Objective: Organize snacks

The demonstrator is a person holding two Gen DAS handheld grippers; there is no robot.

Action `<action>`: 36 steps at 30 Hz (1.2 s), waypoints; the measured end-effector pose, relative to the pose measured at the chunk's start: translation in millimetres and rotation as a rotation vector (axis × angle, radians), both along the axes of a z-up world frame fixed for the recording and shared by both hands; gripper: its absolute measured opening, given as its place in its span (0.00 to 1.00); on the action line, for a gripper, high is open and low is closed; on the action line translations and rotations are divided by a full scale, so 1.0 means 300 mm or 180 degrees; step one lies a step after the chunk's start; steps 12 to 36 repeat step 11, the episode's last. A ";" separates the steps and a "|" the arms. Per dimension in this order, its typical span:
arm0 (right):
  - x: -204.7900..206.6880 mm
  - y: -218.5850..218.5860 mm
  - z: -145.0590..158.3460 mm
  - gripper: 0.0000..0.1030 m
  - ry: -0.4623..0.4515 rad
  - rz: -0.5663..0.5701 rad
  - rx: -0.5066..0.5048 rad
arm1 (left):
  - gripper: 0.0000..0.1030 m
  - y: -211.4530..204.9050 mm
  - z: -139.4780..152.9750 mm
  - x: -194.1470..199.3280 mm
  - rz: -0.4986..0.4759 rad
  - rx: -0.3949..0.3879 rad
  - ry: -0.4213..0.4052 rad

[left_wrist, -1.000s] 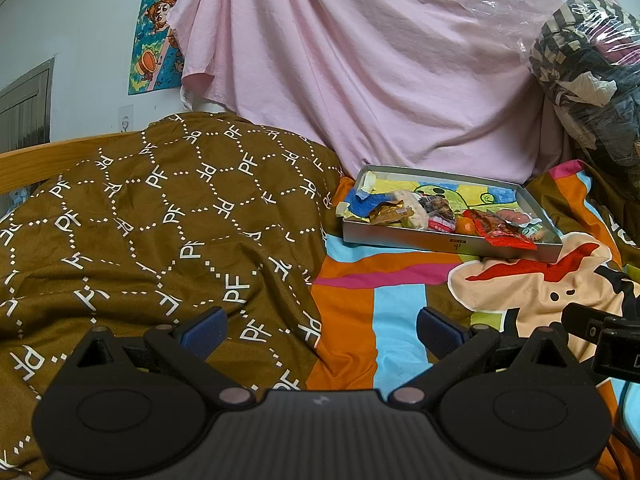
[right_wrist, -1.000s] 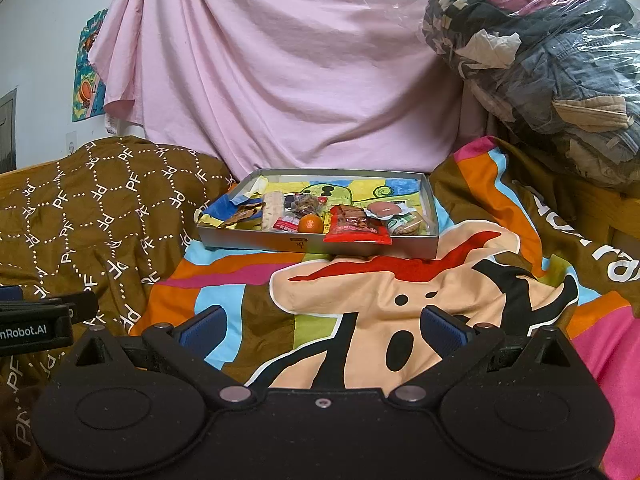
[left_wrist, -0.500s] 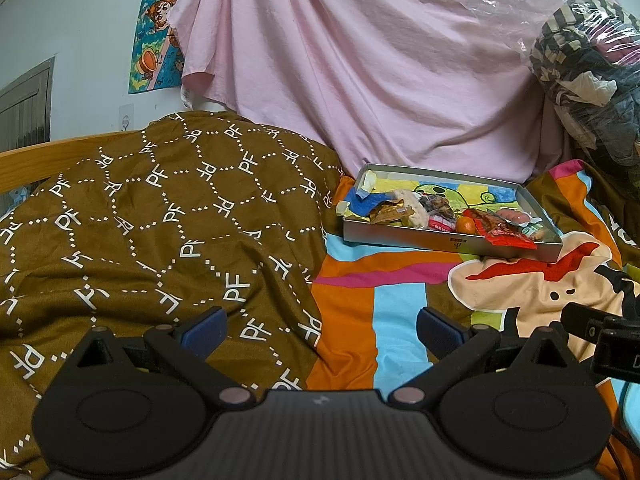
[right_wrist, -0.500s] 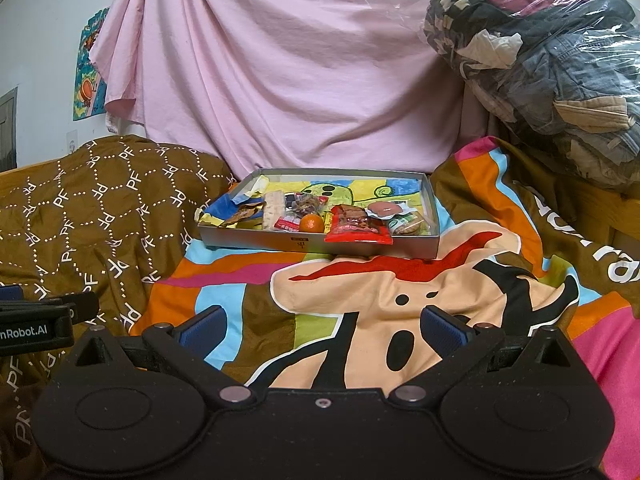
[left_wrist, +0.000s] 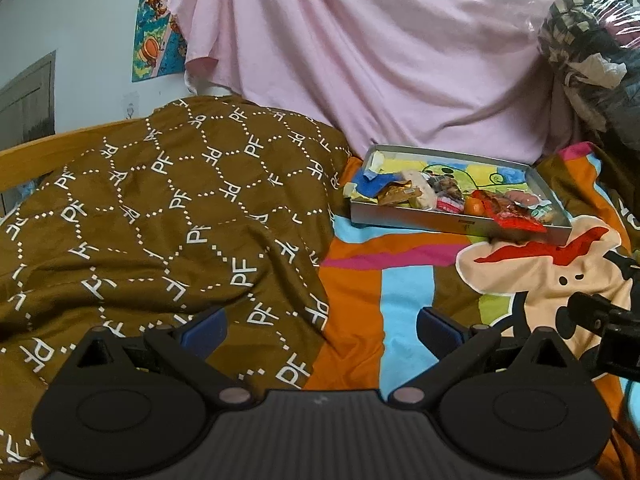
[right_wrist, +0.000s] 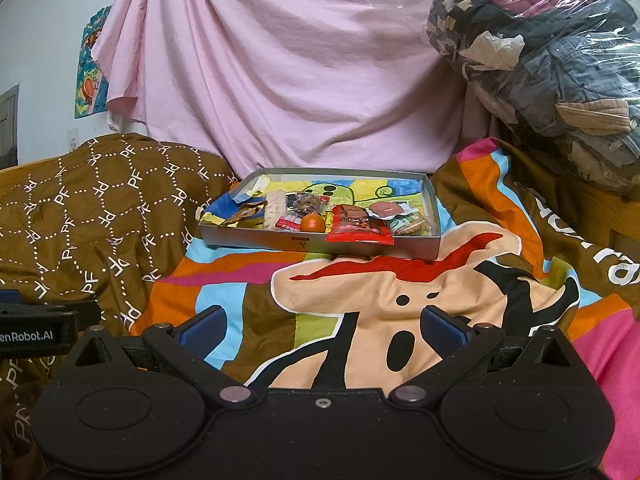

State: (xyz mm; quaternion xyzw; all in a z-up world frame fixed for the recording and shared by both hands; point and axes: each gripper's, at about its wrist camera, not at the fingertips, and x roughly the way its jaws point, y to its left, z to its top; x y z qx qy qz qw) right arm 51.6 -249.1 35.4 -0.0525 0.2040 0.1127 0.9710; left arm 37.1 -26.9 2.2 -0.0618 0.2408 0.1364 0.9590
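Note:
A shallow grey metal tray (right_wrist: 256,238) (left_wrist: 400,222) lies on the bed, well ahead of both grippers. Several snacks sit in it: a red packet (right_wrist: 358,230) (left_wrist: 510,212) draped over the front rim, a small orange (right_wrist: 313,223) (left_wrist: 474,206), a pale bar (right_wrist: 275,210), a gold wrapper (right_wrist: 244,214) (left_wrist: 394,196) and a pink round piece (right_wrist: 385,209). My left gripper (left_wrist: 320,326) is open and empty over the bedding. Equally open and empty, my right gripper (right_wrist: 322,326) hangs above the cartoon blanket.
A brown patterned quilt (left_wrist: 160,208) bulges on the left. A colourful cartoon blanket (right_wrist: 380,300) covers the bed. A pink sheet (right_wrist: 280,72) hangs behind the tray. Clothes wrapped in plastic (right_wrist: 540,60) are piled at the right. A wooden bed rail (left_wrist: 36,160) runs along the left.

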 end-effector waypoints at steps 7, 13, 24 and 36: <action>-0.001 0.006 0.000 0.99 -0.0006 0.0003 -0.0015 | 1.00 -0.008 -0.001 0.002 -0.0026 0.0052 0.0028; -0.001 0.008 0.000 0.99 -0.0005 0.0017 -0.0029 | 1.00 -0.008 -0.002 0.003 -0.0006 0.0085 0.0037; -0.001 0.008 0.000 0.99 -0.0005 0.0017 -0.0029 | 1.00 -0.008 -0.002 0.003 -0.0006 0.0085 0.0037; -0.001 0.008 0.000 0.99 -0.0005 0.0017 -0.0029 | 1.00 -0.008 -0.002 0.003 -0.0006 0.0085 0.0037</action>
